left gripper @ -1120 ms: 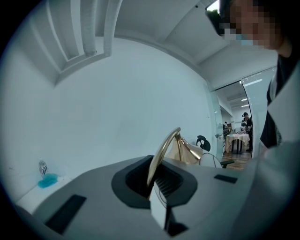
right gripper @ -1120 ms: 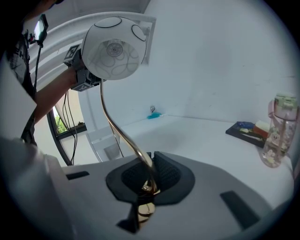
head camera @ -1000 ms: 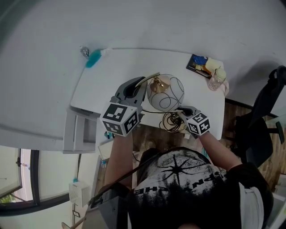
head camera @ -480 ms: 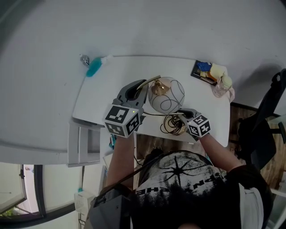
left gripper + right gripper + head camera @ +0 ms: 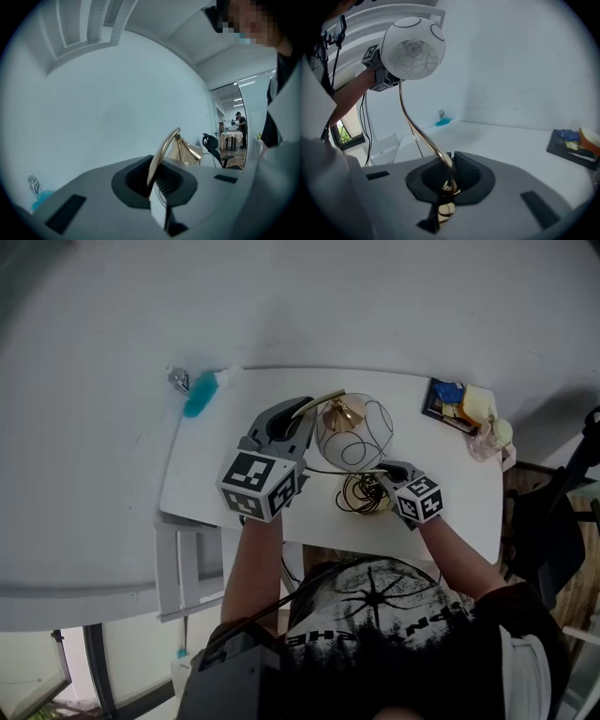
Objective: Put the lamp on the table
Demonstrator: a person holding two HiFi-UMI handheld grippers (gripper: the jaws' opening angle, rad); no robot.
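A: Changed over the last second?

B: Carried forward, the lamp (image 5: 352,432) — a second ago hung over the near edge of the white table (image 5: 234,456), with the cord coil (image 5: 361,493) partly past it. Now held squarely above the tabletop, coil included.

A: Meaning for the task?

B: Probably into the placing stretch. Not yet set down, judging by the grip, so lowering and letting go remain. Cannot tell whether the base touches the top.

A: And the grip?

B: Clamped with the left gripper (image 5: 157,187) on the curved brass arm (image 5: 164,150), near the top of its arch beside the globe shade (image 5: 412,47). Pinched with the right gripper (image 5: 446,185) on the lower end of the same stem, close by the base. No gap at either pair of fingers.

A: Any containers?

B: Only a dark tray (image 5: 562,145), well beyond the right fingers and off to their right, at the far corner. Holds something blue and something yellow, too small to name. Nothing of the lamp in it. Also a teal thing (image 5: 199,395) well out past the left fingers, lying loose, in no container.

A: Room to land?

B: Bare tabletop straight ahead of both sets of fingers, between tray and teal thing. Looks enough — worth minding the trailing cord, though.
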